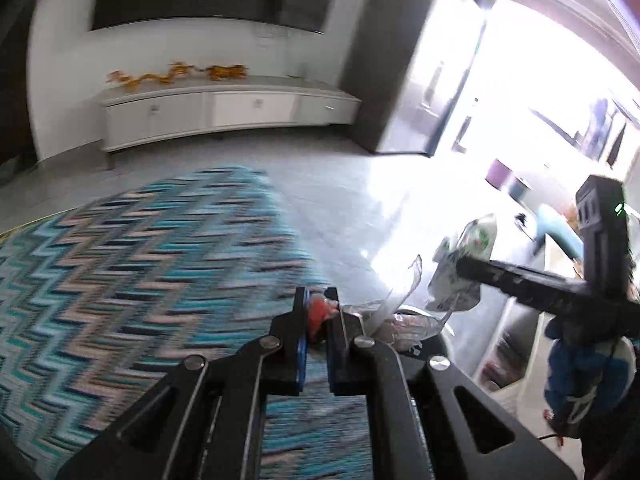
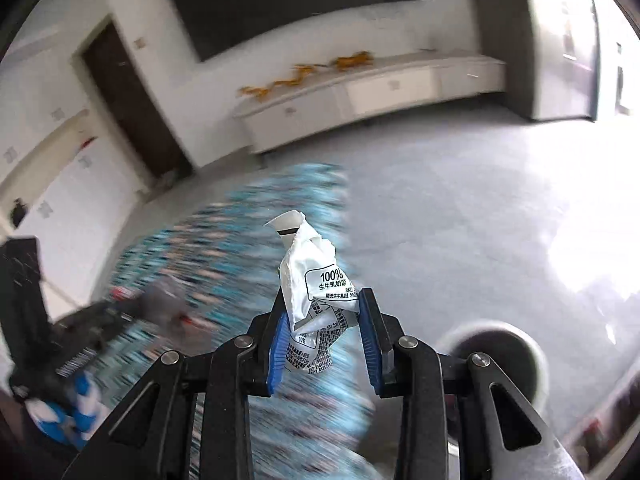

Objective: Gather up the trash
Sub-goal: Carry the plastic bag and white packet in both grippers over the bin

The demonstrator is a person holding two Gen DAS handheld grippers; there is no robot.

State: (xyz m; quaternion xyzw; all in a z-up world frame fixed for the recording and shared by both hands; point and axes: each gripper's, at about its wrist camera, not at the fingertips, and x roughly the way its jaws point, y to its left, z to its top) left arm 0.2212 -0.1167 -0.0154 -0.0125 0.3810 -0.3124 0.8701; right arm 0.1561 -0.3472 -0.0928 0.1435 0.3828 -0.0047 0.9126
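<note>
Clear crinkled plastic with a red part, a wrapper (image 1: 320, 312), is clamped between the jaws of the left tool (image 1: 318, 320), which are pressed almost together on it. The loose end of this wrapper spreads out to the right of the tool's tip. Below and ahead of the tool lies a carpet (image 1: 140, 260) with a zigzag pattern in teal, pink and dark blue, blurred in both views.

The right tool (image 2: 324, 328) grasps a crumpled white milk carton (image 2: 312, 288) with black printed text. The carton stands up between the blue pads (image 2: 280, 340) and sticks out beyond the fingertips. In the left wrist view this tool shows at the right side with the same carton at its tip.

Just to the right of the right tool, low down, there is a round dark bin with a pale rim (image 2: 496, 344). Far ahead of both tools a white cabinet (image 1: 224, 114) stands against the wall.
</note>
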